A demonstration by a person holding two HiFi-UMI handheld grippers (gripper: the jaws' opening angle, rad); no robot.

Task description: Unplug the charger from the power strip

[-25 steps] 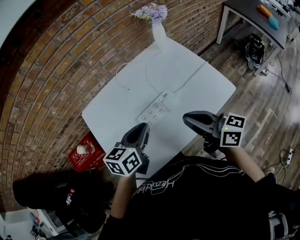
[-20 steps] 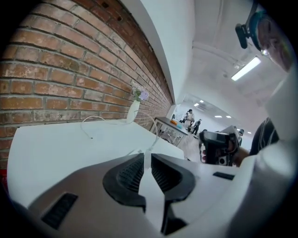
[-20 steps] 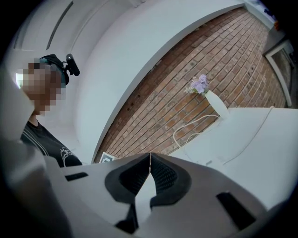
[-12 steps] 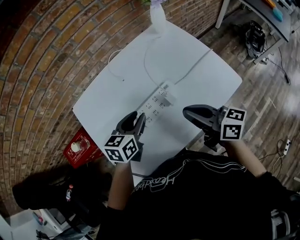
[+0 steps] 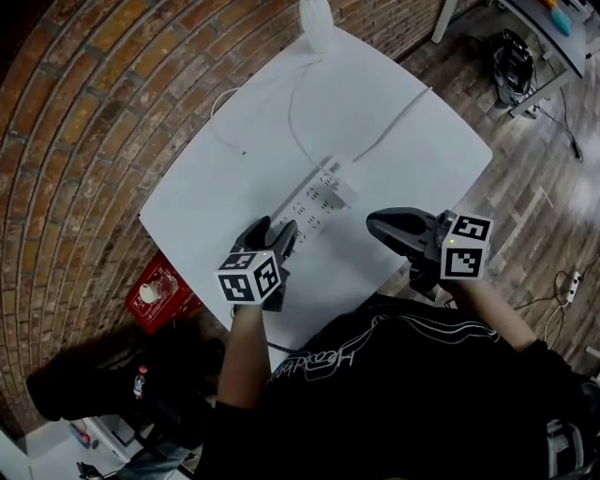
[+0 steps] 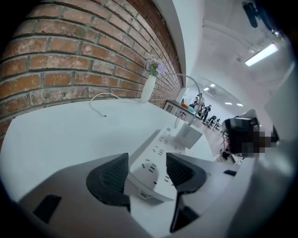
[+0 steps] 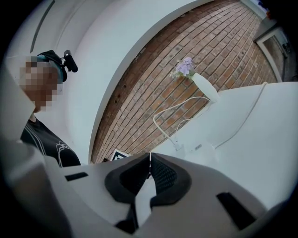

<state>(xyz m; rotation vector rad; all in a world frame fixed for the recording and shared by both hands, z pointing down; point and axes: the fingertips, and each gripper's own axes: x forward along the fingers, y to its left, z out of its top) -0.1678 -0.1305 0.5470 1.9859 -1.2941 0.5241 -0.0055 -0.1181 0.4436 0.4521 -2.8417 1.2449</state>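
A white power strip (image 5: 312, 199) lies across the middle of the white table (image 5: 216, 187), with a white charger (image 5: 343, 183) plugged in at its far end. In the left gripper view the strip (image 6: 156, 158) runs away from me, the charger (image 6: 186, 137) standing on it. My left gripper (image 5: 275, 231) (image 6: 146, 171) has just been opening; its jaws stand wide, with the strip's near end between them and the pads not pressing on it. My right gripper (image 5: 377, 223) (image 7: 150, 161) hovers to the right of the strip, shut on nothing.
A white vase (image 5: 316, 13) with flowers stands at the table's far edge by the brick wall (image 5: 84, 122). Thin white cables (image 5: 292, 117) loop over the tabletop. A red box (image 5: 155, 292) sits on the floor at the left; a grey table (image 5: 525, 23) and a black bag (image 5: 511, 67) are at the right.
My left gripper came forward and down to the strip's near end, and its jaws went from shut to wide open. The right gripper sank slightly and stayed shut.
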